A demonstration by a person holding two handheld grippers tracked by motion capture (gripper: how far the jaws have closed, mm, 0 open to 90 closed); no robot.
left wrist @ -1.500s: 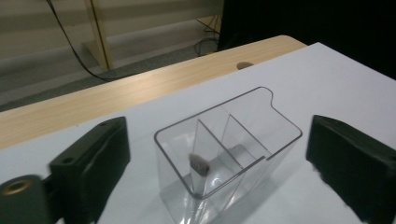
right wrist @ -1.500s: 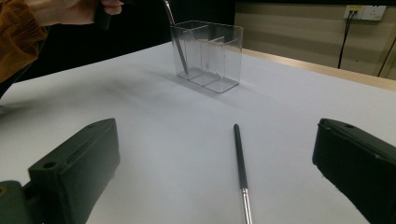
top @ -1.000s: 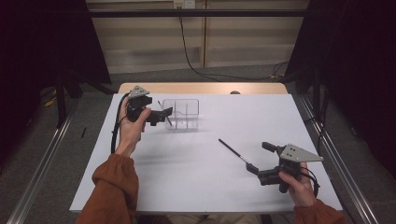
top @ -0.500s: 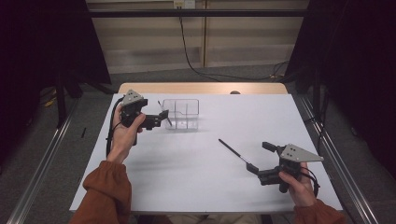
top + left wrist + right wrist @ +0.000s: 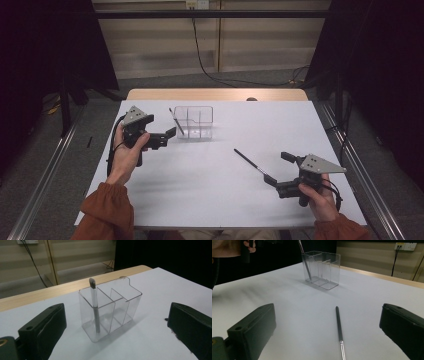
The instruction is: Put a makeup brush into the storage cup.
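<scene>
While a clear plastic organizer point(image 5: 194, 121) stands upright toward the far side of the white desk point(image 5: 210, 190), one dark makeup brush point(image 5: 176, 120) leans inside its end compartment, the one nearest the left gripper point(image 5: 172, 132). Seen from the left gripper view, that brush point(image 5: 94, 306) rests its lower end on the container's floor and pokes its grey tip above the rim, while the organizer point(image 5: 110, 308) shows two further compartments with nothing visible in them. The left gripper hovers just beside the container, jaws spread wide and holding nothing.

A second brush point(image 5: 252, 164) lies flat on the desk, well apart from the organizer, just ahead of the right gripper point(image 5: 277, 170). From the right gripper view, this brush point(image 5: 339, 327) sits between the spread jaws, touched by neither, with its silver ferrule running out of the bottom edge of the frame, so its bristle end is cut off. The organizer point(image 5: 322, 268) stands farther back there, with the person's left hand point(image 5: 229, 247) partly cropped at the top corner. The compartment walls are hard to separate through the clear plastic in the high view.
</scene>
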